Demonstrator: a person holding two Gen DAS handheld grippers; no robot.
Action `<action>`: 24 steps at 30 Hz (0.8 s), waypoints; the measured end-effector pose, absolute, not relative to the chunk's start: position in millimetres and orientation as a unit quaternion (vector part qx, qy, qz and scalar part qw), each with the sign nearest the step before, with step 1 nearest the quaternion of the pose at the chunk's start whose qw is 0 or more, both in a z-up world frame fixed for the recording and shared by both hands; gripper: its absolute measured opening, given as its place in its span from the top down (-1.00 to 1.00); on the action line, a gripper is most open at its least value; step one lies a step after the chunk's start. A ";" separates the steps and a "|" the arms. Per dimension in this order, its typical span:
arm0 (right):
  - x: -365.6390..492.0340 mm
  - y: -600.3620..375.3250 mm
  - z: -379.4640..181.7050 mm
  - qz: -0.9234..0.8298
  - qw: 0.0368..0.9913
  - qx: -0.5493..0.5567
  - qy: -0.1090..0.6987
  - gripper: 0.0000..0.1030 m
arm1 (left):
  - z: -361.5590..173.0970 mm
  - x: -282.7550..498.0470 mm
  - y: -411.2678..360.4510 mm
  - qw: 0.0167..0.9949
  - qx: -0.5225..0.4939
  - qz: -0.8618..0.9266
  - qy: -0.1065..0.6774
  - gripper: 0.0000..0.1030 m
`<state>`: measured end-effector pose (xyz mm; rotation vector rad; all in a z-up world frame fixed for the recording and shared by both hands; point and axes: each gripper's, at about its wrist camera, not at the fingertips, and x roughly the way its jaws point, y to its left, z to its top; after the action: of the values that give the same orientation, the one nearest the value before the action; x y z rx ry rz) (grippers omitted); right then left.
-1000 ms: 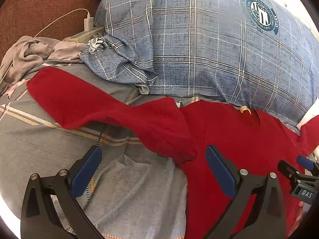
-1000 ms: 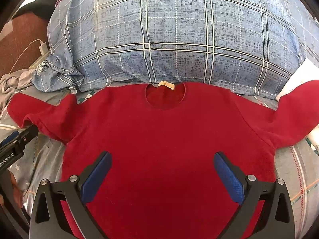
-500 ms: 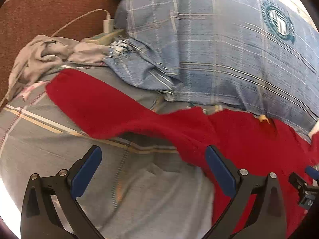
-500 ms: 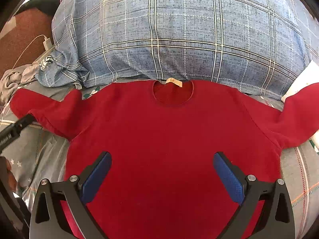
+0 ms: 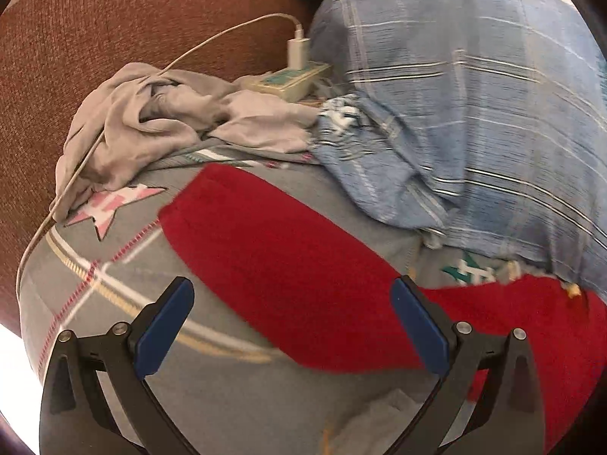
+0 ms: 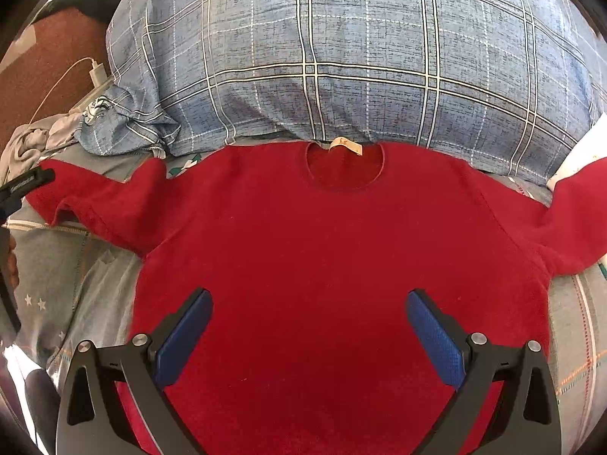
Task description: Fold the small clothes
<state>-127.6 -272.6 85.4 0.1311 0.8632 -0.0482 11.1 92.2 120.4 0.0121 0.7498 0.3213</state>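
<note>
A small red sweater (image 6: 334, 250) lies flat and face up on the grey bedsheet (image 6: 57, 265), collar and tan label toward the pillow, both sleeves spread out sideways. My right gripper (image 6: 309, 326) hovers open over the sweater's lower chest, nothing between its blue pads. In the left wrist view the sweater's left sleeve (image 5: 273, 258) stretches across the sheet, cuff at upper left. My left gripper (image 5: 292, 326) stands open just in front of that sleeve, its right finger over the red cloth. The left gripper's tip (image 6: 26, 185) shows by the sleeve cuff in the right wrist view.
A big blue plaid pillow (image 6: 360, 60) fills the back. A crumpled grey garment (image 5: 151, 129), a power strip (image 5: 288, 79) with a white charger and its cable (image 5: 114, 110) lie at the far left. A brown headboard (image 5: 95, 38) rises behind them. A white object (image 6: 580, 151) sits at right.
My left gripper has swung left along the sleeve toward its cuff, bringing the grey garment and power strip closer. My right gripper has drawn back slightly. Both remain open.
</note>
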 end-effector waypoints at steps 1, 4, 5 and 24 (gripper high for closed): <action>-126.9 -272.8 85.1 -0.023 0.905 0.064 0.420 -0.97 | 119.9 15.1 95.5 0.916 0.006 0.162 0.366 -1.00; -126.9 -275.0 83.0 -0.024 0.903 0.069 0.422 -0.97 | 121.0 25.5 105.7 0.914 0.005 0.182 0.363 -1.00; -126.3 -275.7 82.0 -0.024 0.903 0.071 0.424 -0.97 | 121.4 29.0 108.3 0.914 0.005 0.185 0.362 -1.00; -127.7 -283.1 73.9 -0.027 0.898 0.095 0.429 -0.97 | 150.4 27.1 123.3 0.928 -0.030 0.164 0.334 0.89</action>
<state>-127.7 -283.1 73.9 0.1975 0.8888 -0.0563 27.1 123.3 150.4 -0.0611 0.6848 0.3355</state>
